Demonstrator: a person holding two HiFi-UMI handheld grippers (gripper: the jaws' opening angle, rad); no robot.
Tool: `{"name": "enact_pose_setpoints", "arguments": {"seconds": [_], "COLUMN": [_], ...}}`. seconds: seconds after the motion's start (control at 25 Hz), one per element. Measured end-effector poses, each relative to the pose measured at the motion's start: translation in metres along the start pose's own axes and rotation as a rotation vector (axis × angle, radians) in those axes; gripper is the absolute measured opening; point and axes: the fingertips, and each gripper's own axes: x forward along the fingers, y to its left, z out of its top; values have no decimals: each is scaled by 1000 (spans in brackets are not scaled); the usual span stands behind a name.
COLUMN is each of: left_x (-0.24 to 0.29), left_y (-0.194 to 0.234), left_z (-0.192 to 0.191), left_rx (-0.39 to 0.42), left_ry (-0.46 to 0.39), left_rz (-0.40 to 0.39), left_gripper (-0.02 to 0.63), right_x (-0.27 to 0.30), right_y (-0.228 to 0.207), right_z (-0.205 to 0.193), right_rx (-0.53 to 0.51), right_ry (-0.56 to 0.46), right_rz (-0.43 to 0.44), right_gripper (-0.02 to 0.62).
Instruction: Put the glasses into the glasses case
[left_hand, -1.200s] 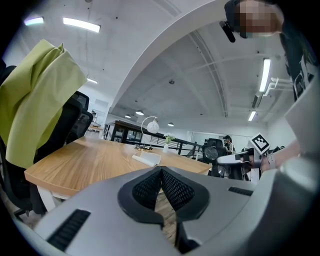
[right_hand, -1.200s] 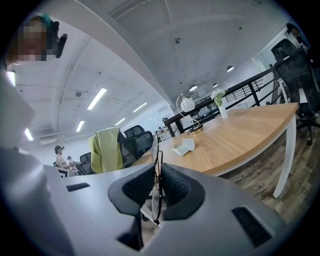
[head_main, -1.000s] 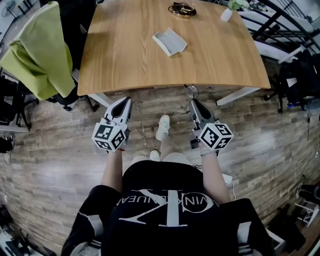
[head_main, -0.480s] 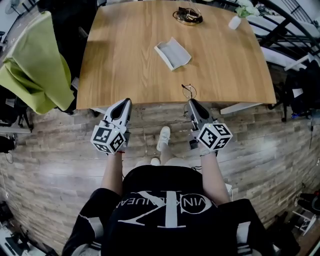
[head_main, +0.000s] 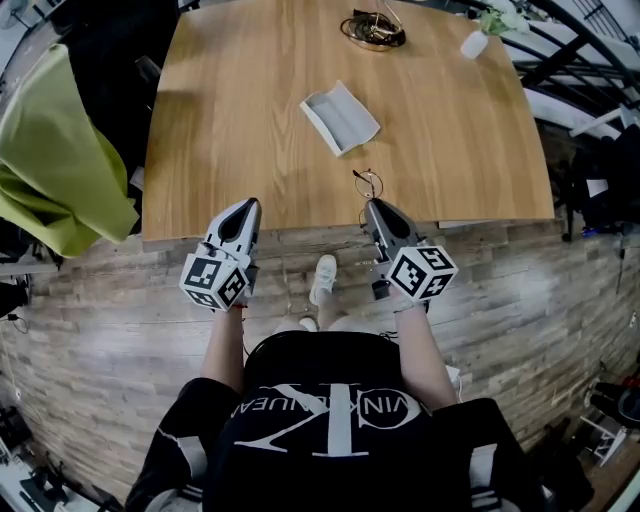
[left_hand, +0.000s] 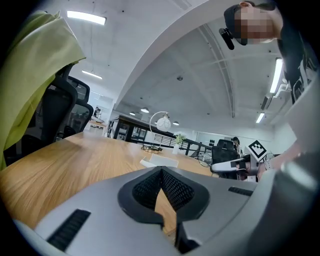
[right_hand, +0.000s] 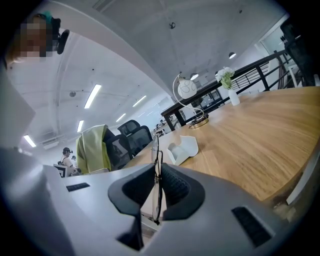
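An open grey-white glasses case (head_main: 340, 117) lies in the middle of the wooden table (head_main: 220, 120). Thin wire-framed glasses (head_main: 368, 184) stick up from my right gripper (head_main: 374, 206), which is shut on them just over the table's near edge. In the right gripper view the glasses (right_hand: 158, 150) stand edge-on between the pads, with the case (right_hand: 182, 148) ahead and slightly right. My left gripper (head_main: 243, 206) hovers at the near edge, shut and empty. The left gripper view shows the case (left_hand: 159, 162) far ahead.
A lamp base with coiled black cable (head_main: 368, 28) and a small white vase with a plant (head_main: 474, 42) stand at the table's far side. An office chair draped with a green jacket (head_main: 55, 150) stands left of the table. Black railing (head_main: 560, 50) runs at the right.
Both grippers have come forward from over the floor to the table's near edge. The glasses stay held in the right gripper. The case has not moved on the table.
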Motion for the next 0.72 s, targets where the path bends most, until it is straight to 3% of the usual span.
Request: {"name": "enact_pose_setpoints", "arguments": {"seconds": [0.72], "left_x": [56], "left_y": [25], "left_z": [7], "left_rx": [-7], "left_ry": [29], "left_rz": [12], "left_gripper": [15], "right_x": [56], "right_y": [-29], "right_z": [29], "right_rx": [10], "right_ry": [41], "right_rz": [9], "right_gripper": [51]}}
